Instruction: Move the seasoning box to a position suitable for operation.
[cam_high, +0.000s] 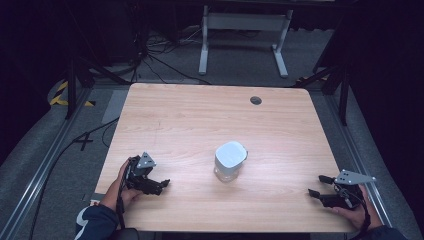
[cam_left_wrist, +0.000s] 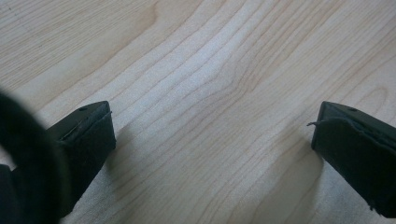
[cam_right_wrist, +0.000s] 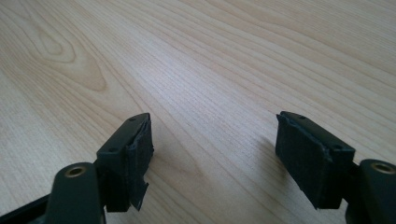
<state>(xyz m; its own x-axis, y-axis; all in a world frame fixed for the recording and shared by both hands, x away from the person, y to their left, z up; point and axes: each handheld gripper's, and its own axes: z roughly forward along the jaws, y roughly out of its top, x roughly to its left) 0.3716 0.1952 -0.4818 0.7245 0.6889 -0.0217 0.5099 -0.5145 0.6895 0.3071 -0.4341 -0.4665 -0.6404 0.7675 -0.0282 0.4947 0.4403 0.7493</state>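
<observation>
Resting on table (cam_high: 210, 115), both grippers spread apart, white jug (cam_high: 230, 160) seemingly unlabelled

left gripper (cam_high: 161, 184): held low, fingers spread apart | right gripper (cam_high: 316, 185): held low, fingers spread apart

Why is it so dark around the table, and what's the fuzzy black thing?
High view: light falls on the table, the room behind stays dark, and the cup top glares white. Left gripper view: the black blob at the left edge is too close, so it blurs. Right gripper view: sharp, with soft jaw shadows.
</observation>
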